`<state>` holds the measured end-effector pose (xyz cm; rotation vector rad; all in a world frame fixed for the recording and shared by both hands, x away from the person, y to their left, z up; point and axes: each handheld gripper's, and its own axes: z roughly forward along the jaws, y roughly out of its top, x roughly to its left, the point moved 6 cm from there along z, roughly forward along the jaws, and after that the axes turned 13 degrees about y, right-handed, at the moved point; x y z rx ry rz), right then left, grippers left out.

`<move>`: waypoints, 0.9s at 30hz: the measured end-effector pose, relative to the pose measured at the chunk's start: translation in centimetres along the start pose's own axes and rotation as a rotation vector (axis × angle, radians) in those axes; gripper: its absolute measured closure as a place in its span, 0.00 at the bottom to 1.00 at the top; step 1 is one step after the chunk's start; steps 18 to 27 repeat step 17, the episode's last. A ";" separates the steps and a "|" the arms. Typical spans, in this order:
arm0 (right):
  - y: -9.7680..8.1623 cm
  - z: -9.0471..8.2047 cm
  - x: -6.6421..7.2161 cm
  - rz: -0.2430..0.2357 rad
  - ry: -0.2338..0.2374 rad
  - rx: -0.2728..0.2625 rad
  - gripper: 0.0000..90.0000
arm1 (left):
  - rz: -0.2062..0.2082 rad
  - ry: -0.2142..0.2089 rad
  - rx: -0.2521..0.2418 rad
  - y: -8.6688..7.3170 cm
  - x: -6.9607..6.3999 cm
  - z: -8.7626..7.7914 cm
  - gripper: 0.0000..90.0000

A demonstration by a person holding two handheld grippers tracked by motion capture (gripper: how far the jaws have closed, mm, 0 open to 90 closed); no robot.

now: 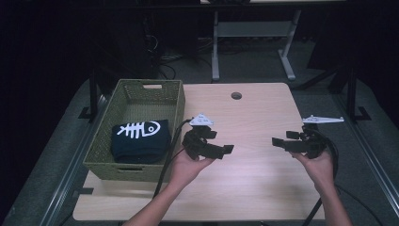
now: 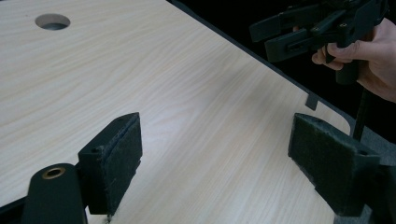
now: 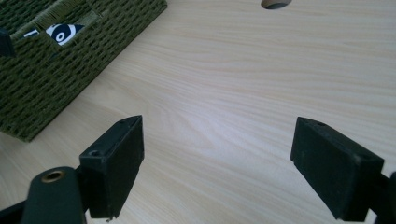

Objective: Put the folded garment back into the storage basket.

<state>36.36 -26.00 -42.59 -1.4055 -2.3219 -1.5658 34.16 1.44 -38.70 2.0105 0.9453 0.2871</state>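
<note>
Pale wood grain covers the desk (image 1: pixel 254 188), bare across its near edge and middle, with dark floor on every side. Nearest the person, two hands come up from the near edge, each holding a claw above the wood. The left claw (image 1: pixel 221 149) hangs over the middle of the desk just right of the basket, pointing toward the right edge; in the left gripper view its jaws stand wide apart with nothing between them. The right claw (image 1: pixel 281 142) hangs near the right edge, pointing back at the left one, and the right gripper view shows its jaws just as wide and empty.

Left of the left claw a green woven basket (image 1: pixel 103 141) sits along the desk's left edge. A folded dark shirt (image 1: pixel 140 140) with a white fish-bone print lies in the basket's near half, flat on the bottom. The shirt looks like the thing in hand and seems settled, so the sound move is probably to keep both claws spread, high and clear of the basket wall, so no jaw catches the weave.

Farther off, a round cable hole (image 1: pixel 236 96) sits near the far edge. Beyond it stand the pale legs of another desk (image 1: pixel 215 47) in a dim room.
</note>
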 end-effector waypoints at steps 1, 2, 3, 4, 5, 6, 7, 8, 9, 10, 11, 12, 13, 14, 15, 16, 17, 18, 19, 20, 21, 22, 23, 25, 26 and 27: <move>-0.3 -0.1 -0.1 0.004 -0.001 -0.001 0.19 | -0.002 -0.004 0.000 -0.2 -0.2 0.1 0.19; -0.6 -0.2 -0.3 0.007 -0.004 0.002 0.19 | 0.000 -0.003 0.002 -0.3 -0.3 0.1 0.19; -0.8 -0.2 -0.3 0.009 -0.005 0.001 0.19 | 0.001 -0.006 0.003 -0.5 -0.4 0.2 0.19; -1.0 -0.3 -0.4 0.016 -0.007 0.000 0.19 | -0.005 -0.012 0.007 -0.7 -0.5 0.3 0.19; -1.2 -0.4 -0.5 0.015 -0.007 -0.001 0.19 | -0.005 -0.015 0.011 -1.0 -0.7 0.5 0.19; -1.4 -0.5 -0.6 0.017 -0.009 -0.004 0.19 | -0.004 -0.017 0.012 -1.2 -0.8 0.6 0.19; -1.6 -0.6 -0.7 0.016 -0.009 -0.007 0.19 | -0.007 -0.020 0.011 -1.3 -0.9 0.6 0.19; -1.8 -0.7 -0.7 0.021 -0.012 -0.002 0.19 | -0.008 -0.026 0.015 -1.5 -1.1 0.7 0.19; -2.0 -0.7 -0.7 0.024 -0.013 -0.004 0.19 | -0.008 -0.030 0.018 -1.7 -1.2 0.7 0.19; -2.2 -0.8 -0.8 0.023 -0.013 -0.001 0.19 | -0.009 -0.032 0.017 -1.8 -1.3 0.7 0.19; -2.4 -0.9 -0.8 0.028 -0.014 0.000 0.19 | -0.008 -0.037 0.020 -1.9 -1.5 0.8 0.19; -2.7 -1.0 -0.8 0.029 -0.015 -0.001 0.19 | -0.006 -0.040 0.020 -2.0 -1.6 0.8 0.19; -2.9 -1.0 -0.8 0.032 -0.016 -0.003 0.19 | -0.003 -0.041 0.022 -2.2 -1.8 0.8 0.19; -3.2 -1.2 -0.8 0.031 -0.020 -0.002 0.19 | -0.002 -0.044 0.023 -2.4 -1.9 0.8 0.19; -3.5 -1.3 -0.6 0.029 -0.023 -0.004 0.19 | -0.003 -0.053 0.023 -2.6 -2.0 0.8 0.19; -3.7 -1.4 -0.4 0.023 -0.028 -0.011 0.19 | -0.006 -0.060 0.024 -2.8 -2.2 0.8 0.19; -4.0 -1.6 -0.2 0.016 -0.027 -0.017 0.19 | -0.002 -0.066 0.026 -3.0 -2.4 0.7 0.19; -4.0 -1.6 -0.2 0.016 -0.027 -0.017 0.19 | -0.002 -0.066 0.026 -3.0 -2.4 0.7 0.19; -4.0 -1.6 -0.2 0.016 -0.027 -0.017 0.19 | -0.002 -0.066 0.026 -3.0 -2.4 0.7 0.19; -4.0 -1.6 -0.2 0.016 -0.027 -0.017 0.19 | -0.002 -0.066 0.026 -3.0 -2.4 0.7 0.19; -4.0 -1.6 -0.2 0.016 -0.027 -0.017 0.19 | -0.002 -0.066 0.026 -3.0 -2.4 0.7 0.19; -4.0 -1.6 -0.2 0.016 -0.027 -0.017 0.19 | -0.002 -0.066 0.026 -3.0 -2.4 0.7 0.19; -4.0 -1.6 -0.2 0.016 -0.027 -0.017 0.19 | -0.002 -0.066 0.026 -3.0 -2.4 0.7 0.19; -4.0 -1.6 -0.2 0.016 -0.027 -0.017 0.19 | -0.002 -0.066 0.026 -3.0 -2.4 0.7 0.19; -4.0 -1.6 -0.2 0.016 -0.027 -0.017 0.19 | -0.002 -0.066 0.026 -3.0 -2.4 0.7 0.19; -4.0 -1.6 -0.2 0.016 -0.027 -0.017 0.19 | -0.002 -0.066 0.026 -3.0 -2.4 0.7 0.19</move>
